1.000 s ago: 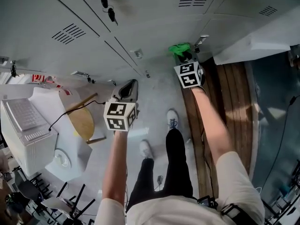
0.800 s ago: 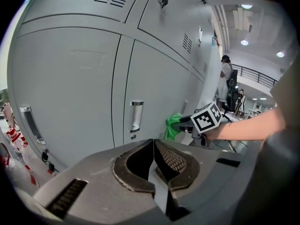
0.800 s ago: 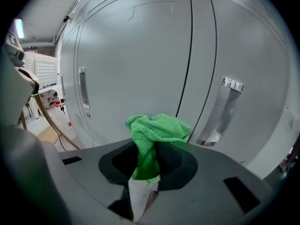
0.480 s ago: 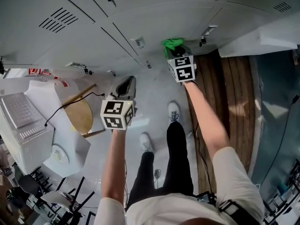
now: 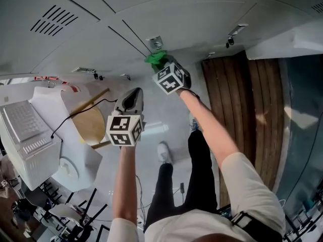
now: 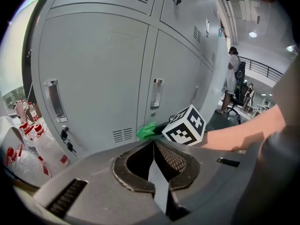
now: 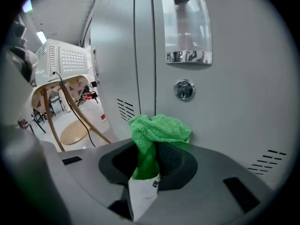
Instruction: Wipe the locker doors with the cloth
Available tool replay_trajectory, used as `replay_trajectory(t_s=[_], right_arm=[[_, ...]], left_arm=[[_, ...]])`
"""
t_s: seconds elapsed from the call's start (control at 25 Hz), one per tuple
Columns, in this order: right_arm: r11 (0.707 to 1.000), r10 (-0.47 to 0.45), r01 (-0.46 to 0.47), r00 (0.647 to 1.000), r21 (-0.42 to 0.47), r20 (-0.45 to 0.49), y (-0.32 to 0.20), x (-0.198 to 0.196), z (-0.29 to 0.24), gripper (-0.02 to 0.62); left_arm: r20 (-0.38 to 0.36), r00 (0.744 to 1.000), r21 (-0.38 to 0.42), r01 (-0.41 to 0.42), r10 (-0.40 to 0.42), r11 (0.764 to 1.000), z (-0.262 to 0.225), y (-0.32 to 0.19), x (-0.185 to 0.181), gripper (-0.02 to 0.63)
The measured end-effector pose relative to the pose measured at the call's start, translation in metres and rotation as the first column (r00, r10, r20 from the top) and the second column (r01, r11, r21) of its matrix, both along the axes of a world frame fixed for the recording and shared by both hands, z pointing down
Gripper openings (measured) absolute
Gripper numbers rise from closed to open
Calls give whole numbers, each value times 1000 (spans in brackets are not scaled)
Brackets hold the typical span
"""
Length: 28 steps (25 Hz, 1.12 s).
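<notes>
- Right gripper (image 7: 149,170): fingers clamped on green cloth (image 7: 159,129), at locker door (image 7: 234,111).
- Left gripper (image 6: 153,159): fingers closed, empty.
- Risk: cloth snags on lock (image 7: 183,89) and pulls free.

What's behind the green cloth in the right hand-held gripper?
Behind the cloth is a grey locker door, with its round lock just above. The patch of door the cloth covers can't be seen.

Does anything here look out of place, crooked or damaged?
Nothing much. The green cloth is bunched in the right tool against a closed locker door, under its lock. The left tool is shut and empty. Only a set of keys hangs from another door.
</notes>
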State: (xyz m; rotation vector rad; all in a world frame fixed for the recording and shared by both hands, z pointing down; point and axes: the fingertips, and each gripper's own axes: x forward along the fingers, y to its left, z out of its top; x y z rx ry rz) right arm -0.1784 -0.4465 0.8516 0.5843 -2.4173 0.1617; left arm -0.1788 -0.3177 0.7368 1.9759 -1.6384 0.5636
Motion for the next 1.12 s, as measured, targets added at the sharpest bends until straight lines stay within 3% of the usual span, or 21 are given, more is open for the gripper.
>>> replay_trajectory(t_s=[0.24,0.52,0.68,0.88,1.12], right_arm=[[999,26,-25,996,20,-87,-29,52,25,86],[971,224,-236,953,-36,-204,-87,169,39,86],[964,255,-264,940,-12,-226,-99,199,13,86],[948,314,-318,935,2,-165,-102,210,-35,86],[925,376,-374,927,-67,8,-94,197,-131,86]], left_arm=[[-7,1000,-6,-18,18,1000,6,-8,16,19],[-33,997,6,-68,68,998,0,-25,50,18],[-48,995,25,-91,92,996,-14,-34,65,18],[-42,991,55,-124,127,991,-43,-37,74,18],[-35,988,115,-146,150,983,-93,-23,74,18]])
